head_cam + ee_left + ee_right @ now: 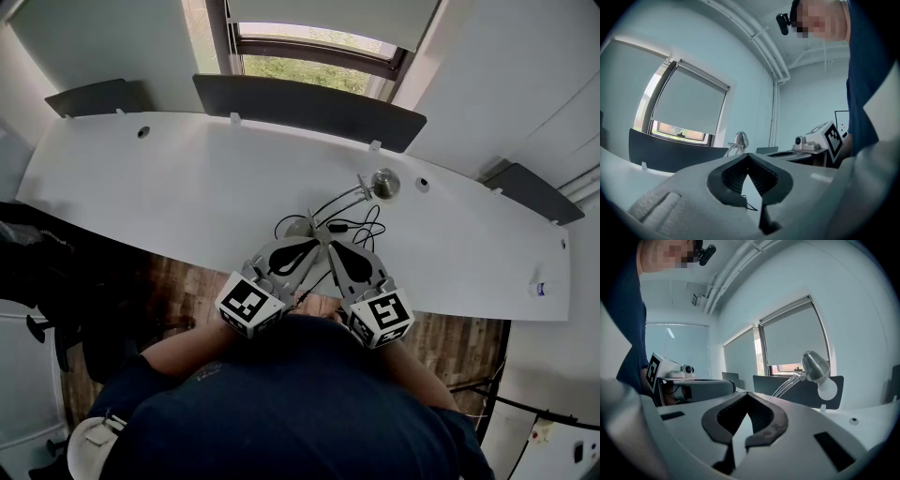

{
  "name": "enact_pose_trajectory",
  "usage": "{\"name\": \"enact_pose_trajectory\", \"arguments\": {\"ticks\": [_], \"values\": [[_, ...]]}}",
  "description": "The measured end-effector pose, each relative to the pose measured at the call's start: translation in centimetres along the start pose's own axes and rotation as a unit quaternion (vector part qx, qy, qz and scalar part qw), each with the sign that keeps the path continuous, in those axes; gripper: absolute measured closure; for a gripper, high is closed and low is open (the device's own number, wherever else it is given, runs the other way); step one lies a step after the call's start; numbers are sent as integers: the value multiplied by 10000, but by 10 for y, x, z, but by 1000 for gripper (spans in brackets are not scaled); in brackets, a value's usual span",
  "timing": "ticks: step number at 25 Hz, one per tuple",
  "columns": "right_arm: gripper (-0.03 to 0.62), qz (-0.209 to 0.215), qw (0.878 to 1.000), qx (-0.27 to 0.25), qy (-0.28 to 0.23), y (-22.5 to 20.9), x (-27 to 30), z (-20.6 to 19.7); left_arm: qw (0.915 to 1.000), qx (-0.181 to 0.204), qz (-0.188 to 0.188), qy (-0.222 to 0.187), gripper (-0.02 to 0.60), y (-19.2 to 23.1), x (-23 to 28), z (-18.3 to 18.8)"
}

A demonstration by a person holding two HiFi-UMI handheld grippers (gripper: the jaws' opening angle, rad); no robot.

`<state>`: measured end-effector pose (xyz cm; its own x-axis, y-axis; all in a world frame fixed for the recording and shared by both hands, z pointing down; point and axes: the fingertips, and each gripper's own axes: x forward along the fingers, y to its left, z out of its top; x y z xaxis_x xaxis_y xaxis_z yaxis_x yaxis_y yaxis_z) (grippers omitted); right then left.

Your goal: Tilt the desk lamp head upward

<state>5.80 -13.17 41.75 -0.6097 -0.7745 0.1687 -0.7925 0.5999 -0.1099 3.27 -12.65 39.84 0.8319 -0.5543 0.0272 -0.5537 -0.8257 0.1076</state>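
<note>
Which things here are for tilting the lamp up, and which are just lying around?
For the job: lamp head, left tool, right tool (both shut, empty).
Just there: black cables, dark divider panels, small object at the desk's far right.

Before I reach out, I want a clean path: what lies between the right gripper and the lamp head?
In the head view, a loop of black cord lies on the desk between the right gripper and the lamp head.
</note>
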Motion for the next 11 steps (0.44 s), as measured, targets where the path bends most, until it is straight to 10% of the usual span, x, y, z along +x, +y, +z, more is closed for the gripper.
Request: {"name": "enact_pose_trajectory", "arguments": {"ticks": [11], "values": [[585, -23, 10000, -22, -39, 0, -2, 4, 10000, -67, -20, 41, 575, -1, 0, -1]]}}
